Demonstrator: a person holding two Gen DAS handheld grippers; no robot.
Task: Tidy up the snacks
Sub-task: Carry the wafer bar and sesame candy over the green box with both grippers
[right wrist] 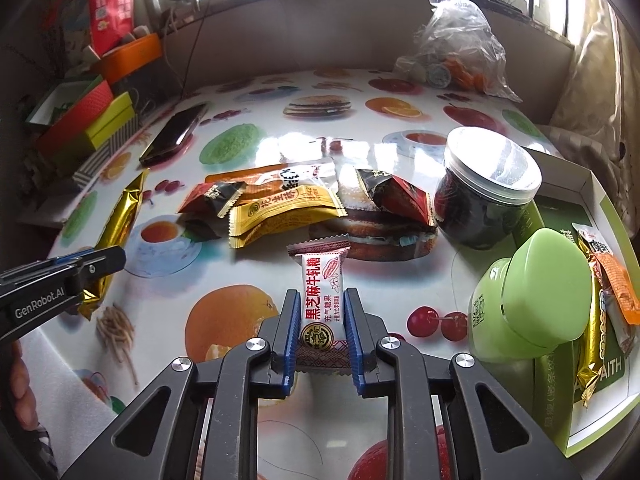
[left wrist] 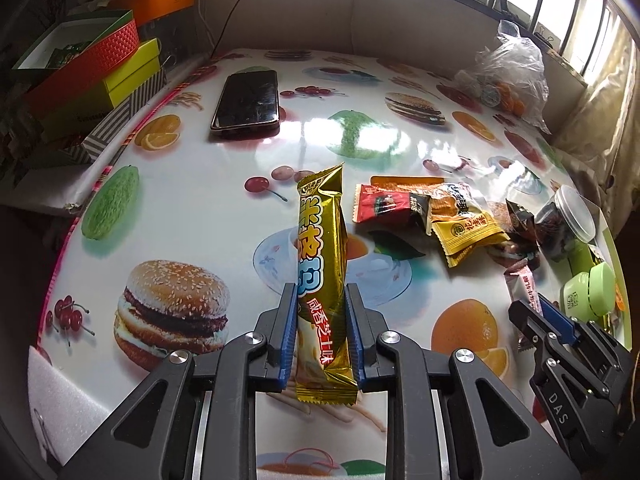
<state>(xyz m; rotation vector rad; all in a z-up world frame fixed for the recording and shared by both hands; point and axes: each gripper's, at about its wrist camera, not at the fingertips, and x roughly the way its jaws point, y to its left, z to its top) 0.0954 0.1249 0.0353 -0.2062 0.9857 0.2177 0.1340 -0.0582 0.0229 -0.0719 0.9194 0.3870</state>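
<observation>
My left gripper (left wrist: pixel 320 294) is shut on a long gold snack bar (left wrist: pixel 320 264), which stands up between the blue pads above the printed table (left wrist: pixel 224 208). In the right wrist view the same gold bar (right wrist: pixel 118 220) hangs in the left gripper (right wrist: pixel 108 258) at the left edge. My right gripper (right wrist: pixel 322 298) is shut on a small white nougat candy (right wrist: pixel 320 292) with red print. The right gripper (left wrist: pixel 528 308) with that candy (left wrist: pixel 520 284) also shows at the right in the left wrist view. A pile of small packets (right wrist: pixel 280 204) lies on the table beyond.
A white-and-green tray (right wrist: pixel 592 184) at the right holds a dark jar (right wrist: pixel 480 196), a green jar (right wrist: pixel 532 300) and snack packets (right wrist: pixel 608 280). A phone (left wrist: pixel 248 100) lies at the far left; stacked boxes (left wrist: pixel 96 64) stand beyond the table's left edge. A plastic bag (right wrist: pixel 456 48) sits far right.
</observation>
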